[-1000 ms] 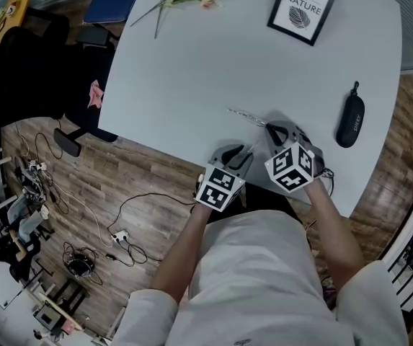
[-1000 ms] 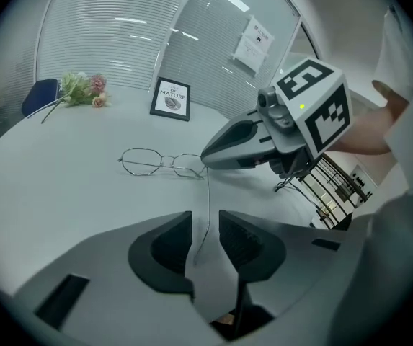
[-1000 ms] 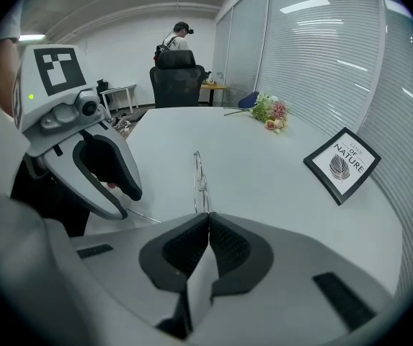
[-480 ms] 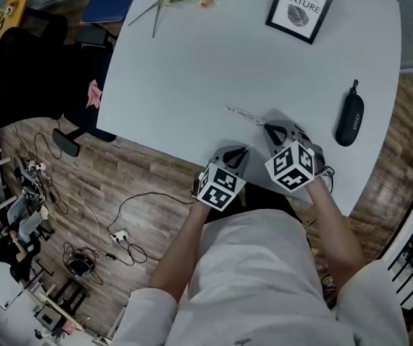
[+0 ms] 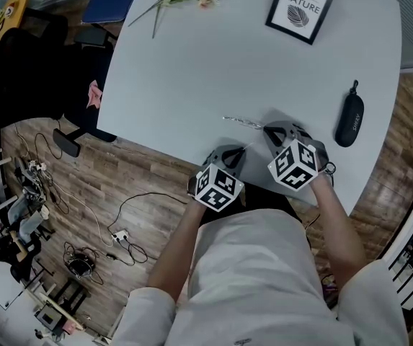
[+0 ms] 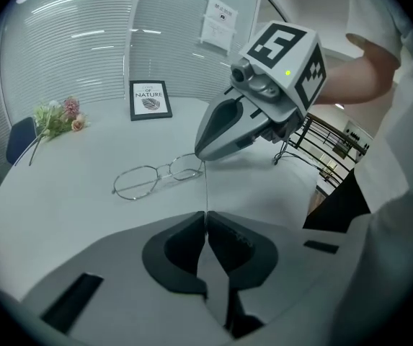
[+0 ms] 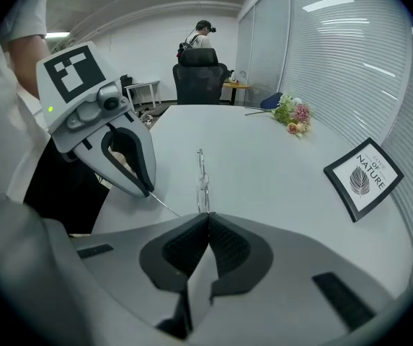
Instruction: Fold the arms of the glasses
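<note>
Closest in, the left gripper (image 6: 206, 218) has its fingers pressed together on the tip of one thin temple arm (image 6: 206, 187) of the glasses (image 6: 156, 177). From those fingers the arm runs straight ahead to the right gripper (image 7: 206, 218), whose fingers are closed on the near end of the frame, by the hinge.

Beyond the right fingers the frame stretches straight ahead, edge-on to them, low over or on the tabletop (image 5: 213, 63); I cannot tell which. The open arm stands off to the left of the right fingers, at a wide angle to the frame's long axis.

In my judgement the fold turns on that angle. The left fingers hold the free end and would swing it forward toward the lenses, with the right fingers as the pivot. Farther off, to the right of the right fingers, lies a dark case (image 5: 349, 120).
</note>
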`<state>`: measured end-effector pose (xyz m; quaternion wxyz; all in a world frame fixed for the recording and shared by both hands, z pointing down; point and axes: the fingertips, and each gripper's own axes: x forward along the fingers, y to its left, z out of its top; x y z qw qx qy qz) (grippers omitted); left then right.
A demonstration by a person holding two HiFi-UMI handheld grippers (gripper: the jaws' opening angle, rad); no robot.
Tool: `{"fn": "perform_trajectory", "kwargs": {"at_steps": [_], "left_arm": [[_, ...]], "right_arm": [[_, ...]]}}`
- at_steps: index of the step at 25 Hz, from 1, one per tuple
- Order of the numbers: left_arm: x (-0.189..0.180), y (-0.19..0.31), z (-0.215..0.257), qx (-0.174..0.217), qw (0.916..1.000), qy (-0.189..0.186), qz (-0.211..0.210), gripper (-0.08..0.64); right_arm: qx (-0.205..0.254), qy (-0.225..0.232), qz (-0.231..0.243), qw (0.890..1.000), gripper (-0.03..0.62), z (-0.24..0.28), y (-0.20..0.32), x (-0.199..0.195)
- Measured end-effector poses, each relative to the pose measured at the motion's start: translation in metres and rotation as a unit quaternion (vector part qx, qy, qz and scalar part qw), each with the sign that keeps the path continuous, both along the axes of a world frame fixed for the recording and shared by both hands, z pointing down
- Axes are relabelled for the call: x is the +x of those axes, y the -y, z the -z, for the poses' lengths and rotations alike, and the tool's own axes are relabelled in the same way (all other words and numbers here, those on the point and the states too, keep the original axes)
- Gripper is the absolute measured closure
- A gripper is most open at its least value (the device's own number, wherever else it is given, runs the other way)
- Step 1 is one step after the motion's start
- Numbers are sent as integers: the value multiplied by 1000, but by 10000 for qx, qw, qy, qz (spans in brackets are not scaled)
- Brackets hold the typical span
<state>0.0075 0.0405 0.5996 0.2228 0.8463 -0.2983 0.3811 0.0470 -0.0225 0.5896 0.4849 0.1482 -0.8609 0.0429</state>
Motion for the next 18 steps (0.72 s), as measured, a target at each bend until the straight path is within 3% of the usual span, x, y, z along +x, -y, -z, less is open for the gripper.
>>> {"fn": "perform_trajectory", "kwargs": {"at_steps": [18], "left_arm": [[-18, 22, 0, 55, 9993, 119, 364, 499]], "right_arm": [[25, -78, 361, 9993, 584, 0, -6, 1]]}}
